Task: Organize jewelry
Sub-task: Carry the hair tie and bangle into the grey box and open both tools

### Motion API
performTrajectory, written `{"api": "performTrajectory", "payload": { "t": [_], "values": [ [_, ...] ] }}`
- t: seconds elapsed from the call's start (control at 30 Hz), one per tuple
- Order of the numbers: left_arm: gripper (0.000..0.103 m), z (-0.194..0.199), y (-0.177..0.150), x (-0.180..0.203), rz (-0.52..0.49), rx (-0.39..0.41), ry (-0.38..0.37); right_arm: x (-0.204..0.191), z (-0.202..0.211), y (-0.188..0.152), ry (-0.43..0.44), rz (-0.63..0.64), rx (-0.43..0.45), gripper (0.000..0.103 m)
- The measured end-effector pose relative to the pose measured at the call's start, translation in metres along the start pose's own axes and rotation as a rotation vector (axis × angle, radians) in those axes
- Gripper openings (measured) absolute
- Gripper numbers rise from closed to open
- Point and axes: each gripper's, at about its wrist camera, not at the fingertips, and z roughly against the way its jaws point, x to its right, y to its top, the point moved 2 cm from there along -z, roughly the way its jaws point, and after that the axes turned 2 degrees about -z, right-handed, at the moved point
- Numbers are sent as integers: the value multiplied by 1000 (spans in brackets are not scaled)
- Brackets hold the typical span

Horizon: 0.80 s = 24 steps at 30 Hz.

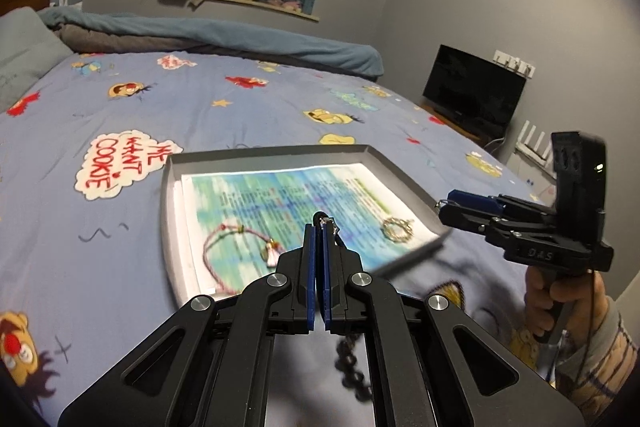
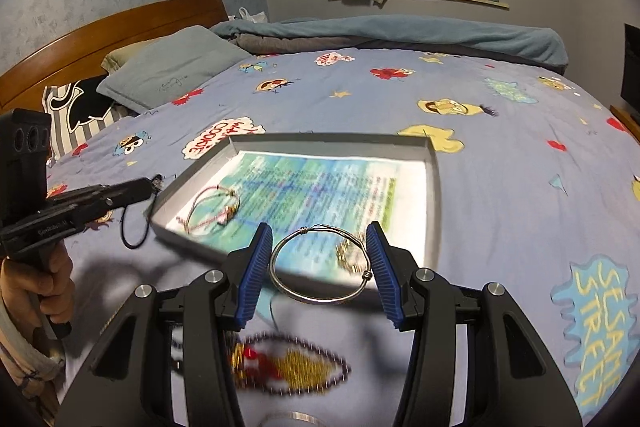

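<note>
The left gripper (image 1: 322,223) is pinching its jaws tight on a dark beaded bracelet (image 1: 352,367) — a thin black cord loop is dangling from the tips, seen from the right wrist view (image 2: 134,223), above the bed (image 1: 240,99) just off the near left corner of the shallow grey tray (image 2: 434,187). The right gripper (image 2: 318,259) is holding its jaws about half open, gripping a silver wire bangle (image 2: 320,263) that is spanning the gap pad to pad, over the tray's near edge. Inside the tray, on a printed paper sheet (image 2: 320,183), a pink cord bracelet (image 1: 236,247) is lying toward the left side — and a small gold-toned ring-shaped piece (image 1: 397,230) is lying near the right near corner. A hand (image 1: 560,291) is gripping the right gripper's handle.
</note>
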Motion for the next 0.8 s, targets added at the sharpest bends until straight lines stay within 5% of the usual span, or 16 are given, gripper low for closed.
{"api": "performTrajectory", "payload": {
  "t": [0.4,0.8],
  "values": [
    [4,-70,26,-4,-20,-99,48,15,-76,25,-16,-23,-138,49],
    [5,-106,16,-6,-53,-217,79,24,-104,23,-54,-32,-221,49]
  ]
}}
